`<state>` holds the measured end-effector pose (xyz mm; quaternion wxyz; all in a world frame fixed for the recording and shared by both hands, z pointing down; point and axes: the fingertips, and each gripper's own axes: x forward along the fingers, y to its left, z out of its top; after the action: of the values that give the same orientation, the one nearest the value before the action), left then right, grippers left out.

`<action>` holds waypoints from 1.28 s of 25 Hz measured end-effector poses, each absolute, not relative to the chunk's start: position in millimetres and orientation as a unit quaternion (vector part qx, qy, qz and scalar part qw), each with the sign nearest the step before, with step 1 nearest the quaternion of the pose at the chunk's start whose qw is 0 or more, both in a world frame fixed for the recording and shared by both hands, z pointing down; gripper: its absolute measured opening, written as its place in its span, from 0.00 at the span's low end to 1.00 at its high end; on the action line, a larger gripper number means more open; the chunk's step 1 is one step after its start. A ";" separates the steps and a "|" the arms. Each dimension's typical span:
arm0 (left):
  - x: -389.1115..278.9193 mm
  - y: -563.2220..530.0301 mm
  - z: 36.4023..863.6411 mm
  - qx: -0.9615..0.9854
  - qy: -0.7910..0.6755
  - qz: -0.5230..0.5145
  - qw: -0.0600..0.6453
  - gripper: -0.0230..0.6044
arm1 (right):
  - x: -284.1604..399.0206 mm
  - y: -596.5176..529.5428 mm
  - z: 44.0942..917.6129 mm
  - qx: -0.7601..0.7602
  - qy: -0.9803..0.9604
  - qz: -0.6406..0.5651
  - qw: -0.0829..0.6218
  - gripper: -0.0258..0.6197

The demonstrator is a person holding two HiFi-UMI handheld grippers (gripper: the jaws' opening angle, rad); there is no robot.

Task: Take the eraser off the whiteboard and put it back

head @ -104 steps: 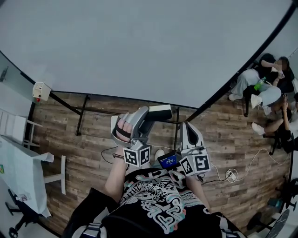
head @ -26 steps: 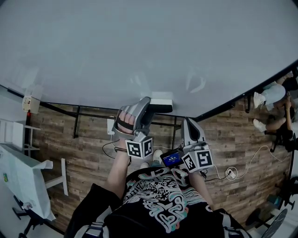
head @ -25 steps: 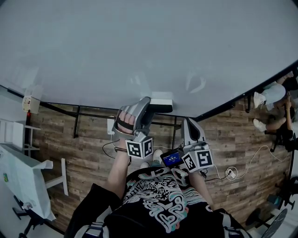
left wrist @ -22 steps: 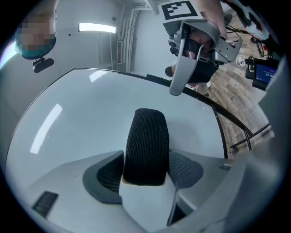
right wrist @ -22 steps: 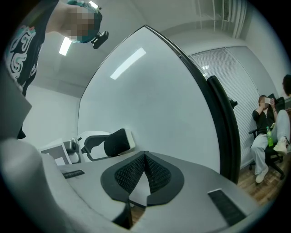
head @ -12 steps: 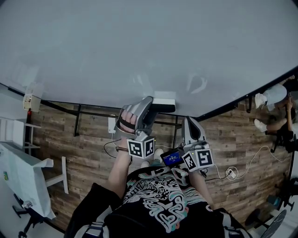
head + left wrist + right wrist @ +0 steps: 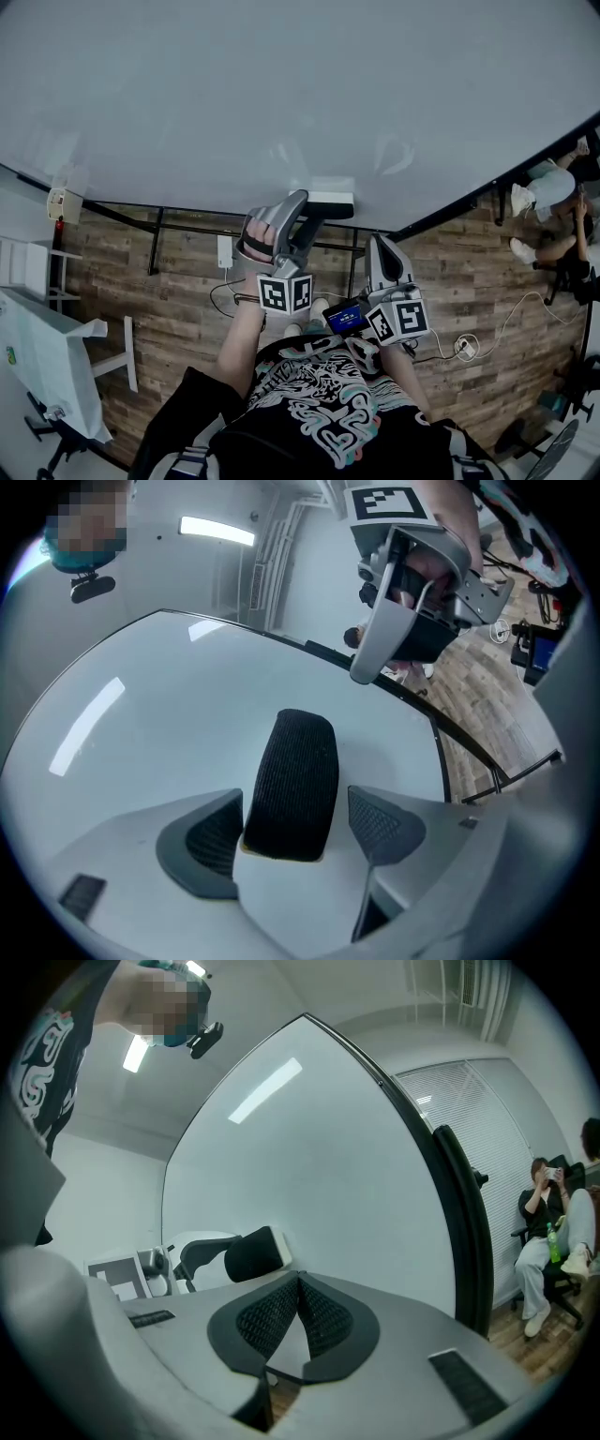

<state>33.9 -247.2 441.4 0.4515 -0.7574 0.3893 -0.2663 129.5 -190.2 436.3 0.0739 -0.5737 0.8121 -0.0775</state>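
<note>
Release looks like the step in hand. The left tongs (image 7: 295, 810) point level at the whiteboard (image 7: 131, 733). Their jaws have just been opening, and the 2 meshed pads (image 7: 214, 836) now stand spread with the eraser (image 7: 292, 761) between them. The left pad sits close against the eraser's edge, while a clear gap shows at the right pad, so nothing pinches it. The eraser lies flat on the whiteboard's face near its lower edge, its black ribbed side toward the camera. Since the whiteboard stands upright and the pads no longer press, I judge that the eraser clings there by itself, probably by a magnet. That would be why the tongs can let go here, and the put-back half of the task seems nearly done.

Just to the right, the right tongs (image 7: 298, 1312) are pressed together with nothing between them. They also point level, near the same lower edge, with the eraser in sight off to their left. They seem parked out of the way, since the job needs only 1 pair.

No container takes part: the whiteboard's face alone carries the eraser. Past the whiteboard's right edge, well apart, seated people (image 7: 548, 1232) wait on chairs.
</note>
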 end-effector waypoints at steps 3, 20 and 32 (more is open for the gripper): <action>32.7 -246.9 443.5 -0.758 0.390 -0.269 0.449 0.58 | 129.4 -186.1 436.5 -0.575 0.811 -0.079 0.076 0.05; 20.5 -219.5 443.0 -0.782 0.399 -0.256 0.405 0.64 | 129.2 -160.9 427.7 -0.577 0.810 -0.069 0.080 0.05; -21.8 -179.0 429.7 -0.844 0.458 -0.146 0.237 0.59 | 122.0 -119.7 418.1 -0.583 0.805 -0.058 0.089 0.05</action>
<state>-21.8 -179.0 429.7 0.2372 -0.8442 0.4579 -0.1460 122.0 -119.7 418.1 0.0890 -0.5831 0.8054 -0.0579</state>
